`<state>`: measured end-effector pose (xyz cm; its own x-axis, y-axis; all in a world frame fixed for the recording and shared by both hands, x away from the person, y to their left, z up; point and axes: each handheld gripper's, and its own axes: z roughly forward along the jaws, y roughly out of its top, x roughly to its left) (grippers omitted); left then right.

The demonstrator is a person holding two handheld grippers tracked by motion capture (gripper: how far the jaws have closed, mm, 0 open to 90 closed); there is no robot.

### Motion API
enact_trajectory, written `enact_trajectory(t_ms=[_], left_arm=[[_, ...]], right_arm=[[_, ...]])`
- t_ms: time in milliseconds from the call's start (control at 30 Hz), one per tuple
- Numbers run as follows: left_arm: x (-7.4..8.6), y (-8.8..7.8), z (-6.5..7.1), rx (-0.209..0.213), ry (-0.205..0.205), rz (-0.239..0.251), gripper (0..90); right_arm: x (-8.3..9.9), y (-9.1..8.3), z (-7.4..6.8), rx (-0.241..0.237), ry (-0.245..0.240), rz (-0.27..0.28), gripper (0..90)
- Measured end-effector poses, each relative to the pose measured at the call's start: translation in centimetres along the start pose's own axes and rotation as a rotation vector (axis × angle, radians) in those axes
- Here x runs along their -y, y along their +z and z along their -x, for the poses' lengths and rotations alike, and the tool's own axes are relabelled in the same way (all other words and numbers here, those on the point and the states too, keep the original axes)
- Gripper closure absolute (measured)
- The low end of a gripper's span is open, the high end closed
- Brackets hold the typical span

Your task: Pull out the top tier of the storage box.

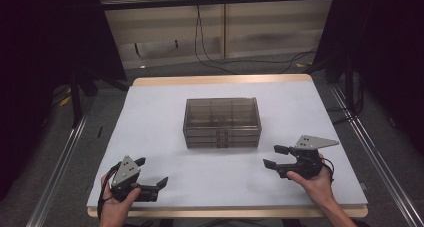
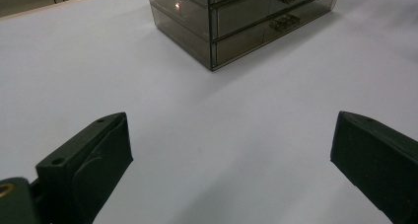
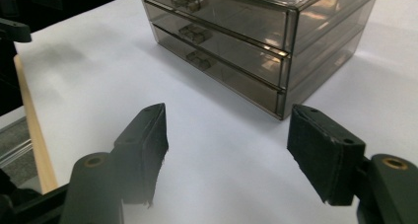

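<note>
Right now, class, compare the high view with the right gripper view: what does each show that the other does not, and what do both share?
High view alone: the top of the smoky drawer box, both hands, the right hand holding the right claw, the table's whole white sheet, floor and cables beyond.

Right gripper view alone: a close look along that claw's open jaws, with the handles on the three drawer fronts, such as the middle handle.

Shared: the drawer box, closed, on the white sheet, and the table's wooden edge. Neither claw touches the box.
</note>
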<state>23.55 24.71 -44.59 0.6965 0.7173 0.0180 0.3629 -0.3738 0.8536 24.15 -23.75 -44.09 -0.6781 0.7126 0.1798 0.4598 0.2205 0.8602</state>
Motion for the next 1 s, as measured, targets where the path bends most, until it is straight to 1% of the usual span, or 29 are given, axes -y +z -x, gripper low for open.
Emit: enact_trajectory(t_ms=[67,133,200,267,300,333,367,433,467,567,600,667,733,767,800,867,900,933,1000], left_arm=[[0.0,0.0,0.0,0.001,-0.005,0.0,1.9],[0.0,0.0,0.0,-0.003,-0.005,-0.002,1.9],[0.1,0.1,0.0,-0.002,-0.004,-0.003,1.9],[0.0,0.0,0.0,-0.002,0.004,-0.004,1.9],[0.0,0.0,0.0,-0.001,-0.001,-0.002,1.9],[0.1,-0.1,0.0,-0.002,-0.004,0.0,1.9],[0.1,-0.1,0.0,-0.006,-0.007,-0.001,1.9],[0.1,-0.1,0.0,-0.009,-0.003,0.002,2.0],[0.1,-0.1,0.1,-0.008,-0.003,-0.001,1.9],[0.1,-0.2,0.1,-0.005,-0.003,0.002,1.9],[0.1,-0.2,0.1,-0.012,0.0,-0.002,1.9],[0.1,-0.2,0.0,-0.005,-0.005,0.003,1.9],[0.1,-0.2,0.0,-0.007,-0.002,0.002,1.9],[0.1,-0.2,0.0,-0.006,-0.002,0.002,1.9],[0.1,-0.2,0.0,-0.005,-0.001,0.001,1.9],[0.1,-0.2,0.0,-0.007,0.0,-0.001,1.9],[0.1,-0.2,0.0,-0.006,0.0,0.0,1.9],[0.1,-0.2,0.0,-0.005,0.0,0.002,1.9],[0.1,-0.2,0.0,-0.007,0.0,-0.001,1.9]], right_arm=[[0.0,0.0,-0.1,0.002,-0.005,-0.001,32.1],[-0.2,0.2,-0.1,-0.011,-0.002,0.0,31.7],[-0.3,0.4,-0.3,-0.005,-0.017,-0.005,31.7],[-0.5,0.7,-0.4,-0.013,-0.021,-0.005,31.7],[-0.5,0.8,-0.5,-0.009,-0.026,-0.01,31.8],[-0.5,1.0,-0.8,-0.018,-0.048,-0.024,31.8],[-0.5,1.0,-0.8,-0.018,-0.048,-0.024,31.8],[-0.4,1.2,-1.1,-0.015,-0.059,-0.03,31.8],[-0.4,1.4,-1.3,-0.015,-0.073,-0.035,31.8],[-0.4,1.5,-1.5,-0.015,-0.076,-0.036,31.7],[-0.5,1.5,-1.7,-0.004,-0.09,-0.034,31.9],[-0.5,1.5,-1.7,-0.002,-0.098,-0.038,32.1],[-0.6,1.6,-2.0,0.004,-0.11,-0.041,33.3],[-0.8,1.7,-2.3,0.007,-0.129,-0.047,34.5],[-0.8,1.7,-2.3,0.007,-0.129,-0.047,34.5],[-0.9,1.7,-2.6,0.013,-0.146,-0.052,36.3],[-1.0,1.8,-2.8,0.01,-0.159,-0.054,36.5],[-1.0,1.9,-3.2,0.026,-0.184,-0.063,36.6],[-1.1,2.1,-3.6,0.032,-0.208,-0.074,37.1]])
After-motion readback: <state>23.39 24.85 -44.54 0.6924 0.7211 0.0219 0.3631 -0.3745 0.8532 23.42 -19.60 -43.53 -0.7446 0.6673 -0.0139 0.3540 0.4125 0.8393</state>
